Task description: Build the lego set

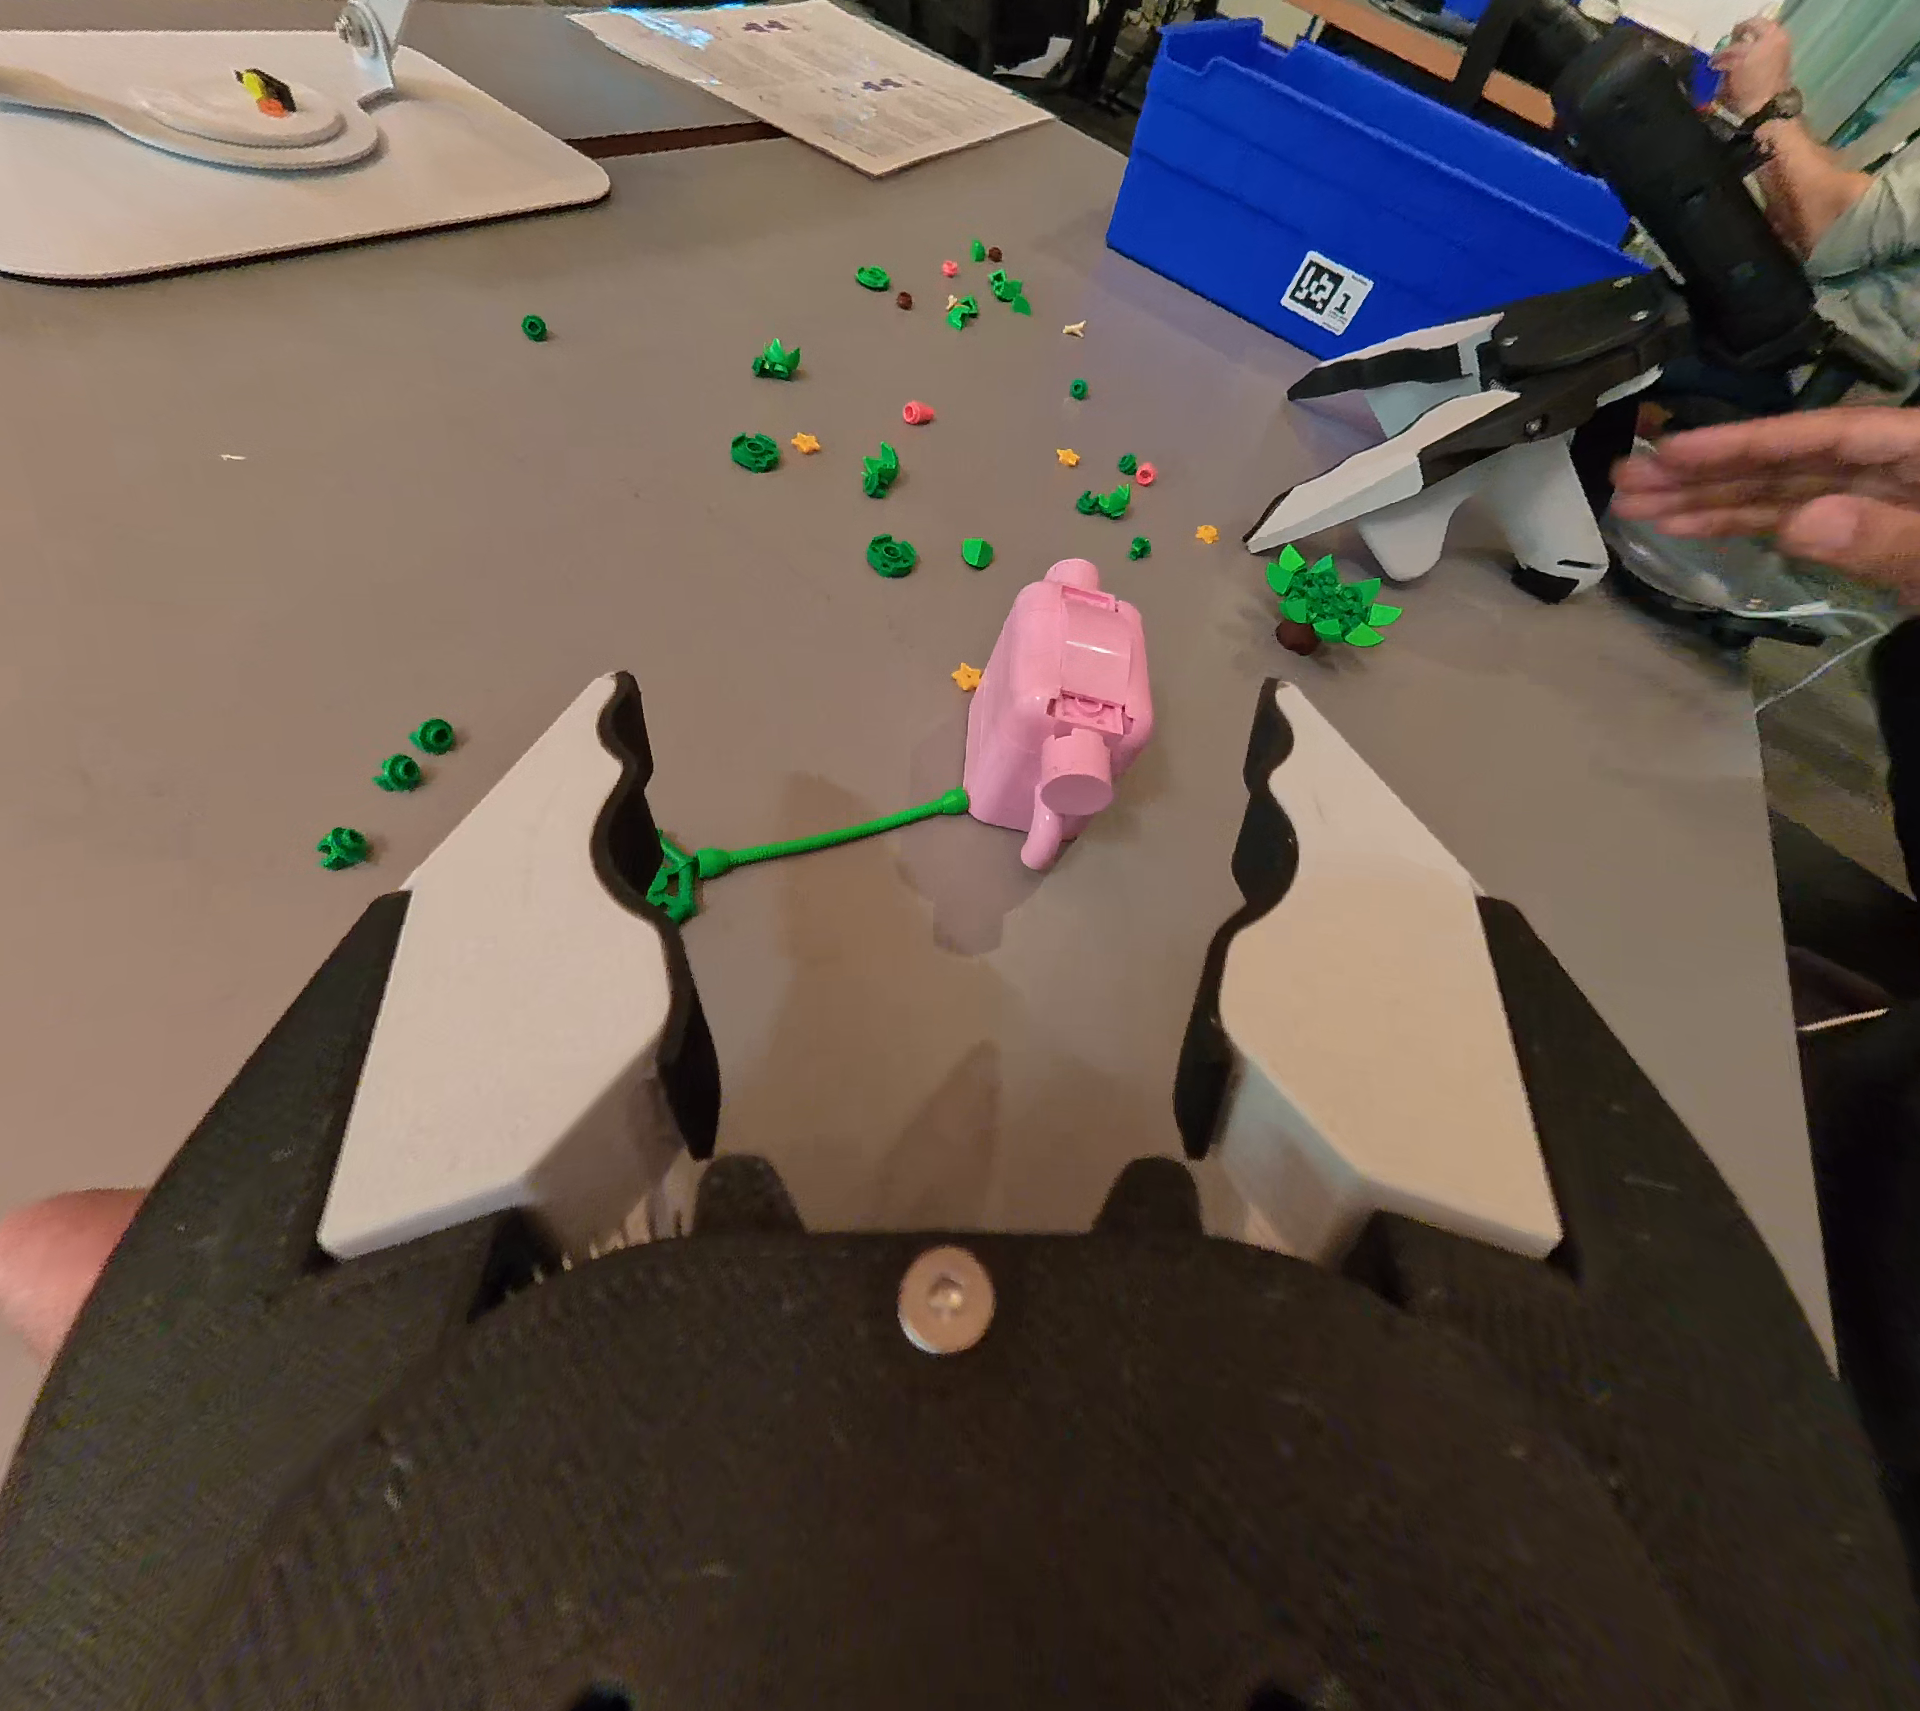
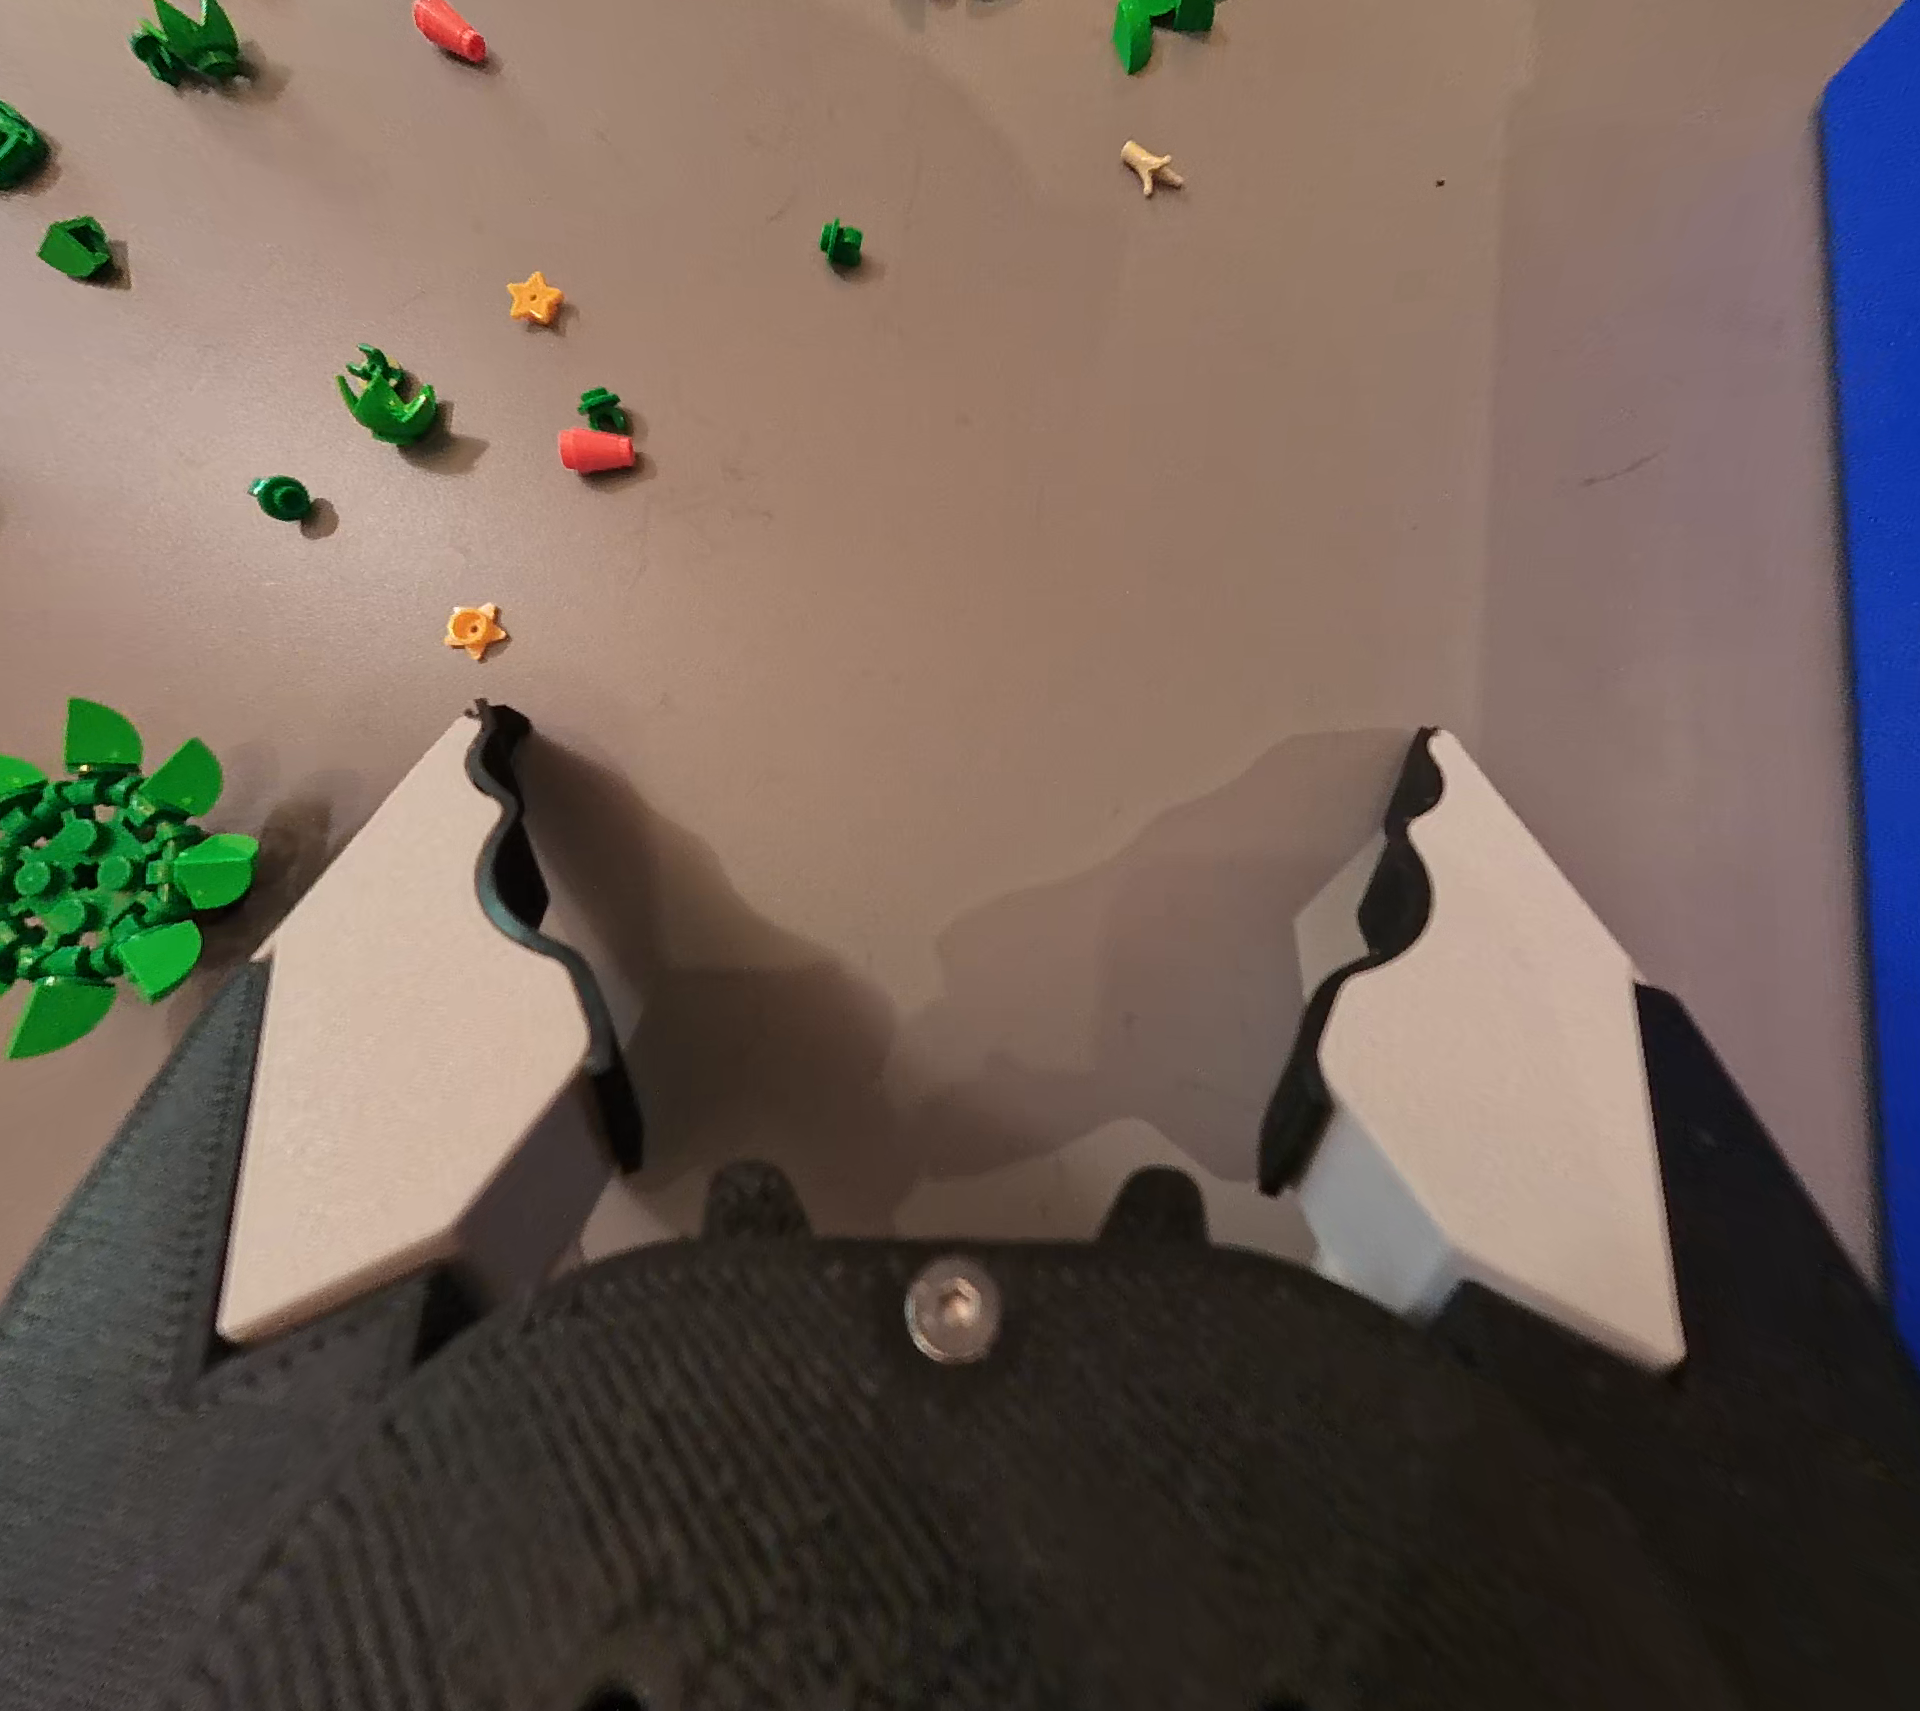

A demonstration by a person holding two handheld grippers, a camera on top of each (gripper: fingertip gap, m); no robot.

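A pink lego watering can (image 1: 1060, 711) lies on the grey table (image 1: 416, 570), with a green stem (image 1: 821, 838) running from it to the left. My left gripper (image 1: 945, 695) is open and empty, the can between and just beyond its fingertips. A built green leafy plant (image 1: 1328, 599) stands right of the can; it also shows in the right wrist view (image 2: 99, 882). My right gripper (image 2: 956, 721) is open and empty over bare table; it rests tips-down in the left wrist view (image 1: 1273, 456). Loose green, red, orange and brown pieces (image 2: 597, 451) are scattered around.
A blue bin (image 1: 1340, 175) stands at the far right; its edge (image 2: 1881, 518) is right of my right gripper. A white stand base (image 1: 260, 165) and a printed sheet (image 1: 821, 77) lie at the back. A person's hand (image 1: 1787, 487) hovers at the right. My left tips are about 15 centimeters from the built green leafy plant (image 1: 1328, 599), my right tips only 6 centimeters.
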